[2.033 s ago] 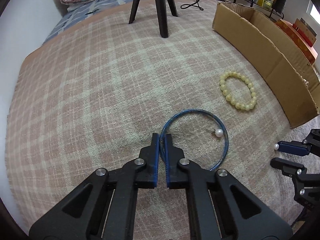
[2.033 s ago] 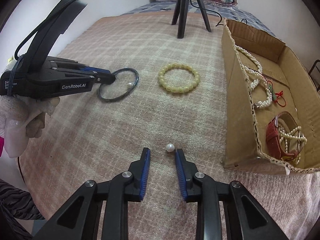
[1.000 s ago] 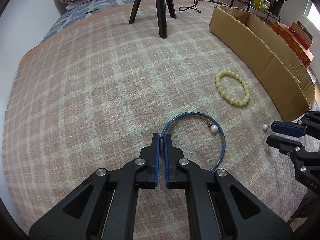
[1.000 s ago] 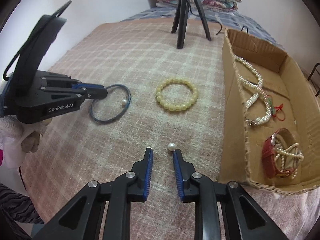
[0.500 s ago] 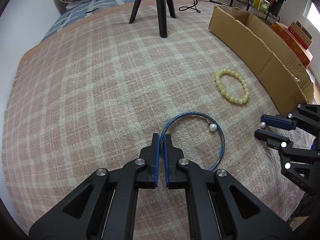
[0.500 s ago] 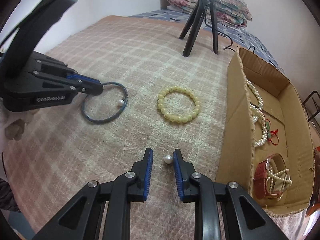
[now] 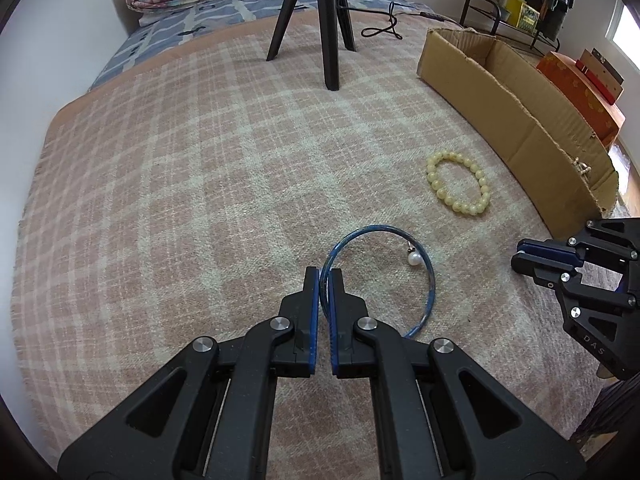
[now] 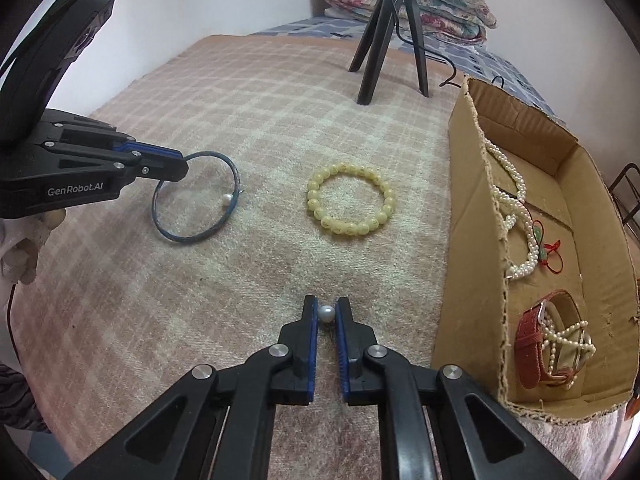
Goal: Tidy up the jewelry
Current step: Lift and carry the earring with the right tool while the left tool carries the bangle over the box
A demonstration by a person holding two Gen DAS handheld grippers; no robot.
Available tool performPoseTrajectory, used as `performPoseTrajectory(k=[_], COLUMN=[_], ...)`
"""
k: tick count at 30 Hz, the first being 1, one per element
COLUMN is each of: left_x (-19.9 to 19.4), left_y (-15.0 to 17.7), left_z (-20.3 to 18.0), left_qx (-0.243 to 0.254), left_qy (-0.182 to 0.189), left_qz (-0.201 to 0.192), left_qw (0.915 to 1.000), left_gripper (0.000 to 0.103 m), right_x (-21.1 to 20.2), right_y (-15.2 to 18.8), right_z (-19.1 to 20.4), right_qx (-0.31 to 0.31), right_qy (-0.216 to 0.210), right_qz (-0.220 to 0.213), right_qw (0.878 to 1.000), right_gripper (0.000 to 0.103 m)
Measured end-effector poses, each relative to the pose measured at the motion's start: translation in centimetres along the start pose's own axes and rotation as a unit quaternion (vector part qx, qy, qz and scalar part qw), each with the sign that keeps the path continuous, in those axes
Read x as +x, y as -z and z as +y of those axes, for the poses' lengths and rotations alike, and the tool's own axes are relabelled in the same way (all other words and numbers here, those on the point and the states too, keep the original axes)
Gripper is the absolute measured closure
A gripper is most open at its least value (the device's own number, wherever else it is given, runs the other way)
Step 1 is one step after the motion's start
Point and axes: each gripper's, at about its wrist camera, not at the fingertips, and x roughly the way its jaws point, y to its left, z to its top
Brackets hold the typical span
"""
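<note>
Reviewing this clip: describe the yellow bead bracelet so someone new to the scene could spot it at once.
Start at the long cardboard box along the right side of the plaid blanket. Just left of its wall, a closed ring of pale yellow beads, the yellow bead bracelet, lies flat and untouched. Unlike the thin blue bangle farther left, pinched by the left hand-held gripper, it is chunky and beaded.

Lighting was soft, even daylight; window [image 7: 624, 32] glared at right edge. Shadows were faint. Focus was sharp. Fisheye bent edges, corners vignetted black.
</note>
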Motion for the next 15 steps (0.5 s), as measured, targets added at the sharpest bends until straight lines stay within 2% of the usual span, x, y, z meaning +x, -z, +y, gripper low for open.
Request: performPoseTrajectory(k=[15], left_x=[-5.3], left_y=[-1.1], left_z=[-0.5], left_qx=[-0.008], left_qy=[-0.004], left_qz=[-0.050], left_qw=[0.9987], left_gripper=[0.102], right_x=[-5.3], right_y=[0.4], right_z=[-0.4], right_qx=[0.023], right_qy=[-0.039], right_qz=[-0.050], right_qw=[0.998], right_gripper=[0.097])
